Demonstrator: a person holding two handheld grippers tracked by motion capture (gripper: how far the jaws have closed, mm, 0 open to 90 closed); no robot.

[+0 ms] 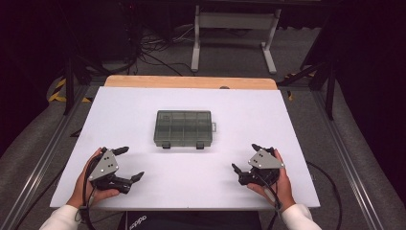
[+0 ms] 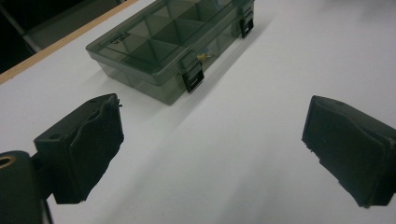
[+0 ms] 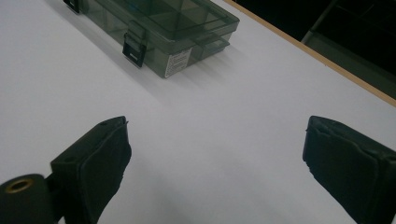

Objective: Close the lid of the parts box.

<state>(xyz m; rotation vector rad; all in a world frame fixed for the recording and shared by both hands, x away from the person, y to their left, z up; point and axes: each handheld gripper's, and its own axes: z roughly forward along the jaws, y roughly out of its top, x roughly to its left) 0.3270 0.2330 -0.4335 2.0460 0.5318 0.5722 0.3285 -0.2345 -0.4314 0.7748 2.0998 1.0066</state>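
Nearest the person, at the table's front edge, two hands each hold a black two-jaw gripper with a grey three-cornered plate on top. The left gripper (image 1: 128, 163) sits at about 7 o'clock from the table's centre, its jaws spread wide with nothing between them. The right gripper (image 1: 245, 158) sits at about 5 o'clock, its jaws likewise wide apart and empty. Both rest low over the white sheet, well apart from each other, with cables trailing back off the front edge.

Farther in, near the middle of the table, lies the smoky grey translucent plastic compartment box (image 1: 183, 128), flat and with its lid shut. It is well clear of both grippers, at about 1 o'clock from the left one and 11 o'clock from the right one. Two dark latches (image 2: 192, 77) sit on its near long side, both down. Dividers show through the lid as a grid of cells. In the left gripper view a small yellowish item (image 2: 202, 56) shows inside a front cell beside one latch; what it is cannot be told. A pale label (image 3: 177, 59) is stuck on one short end.

The white tabletop sheet (image 1: 268, 115) covers most of the table; a light wooden strip (image 1: 191, 82) shows at 12 o'clock. Beyond, grey carpet, black cables and a white frame leg (image 1: 195, 43) stand in a dark room.
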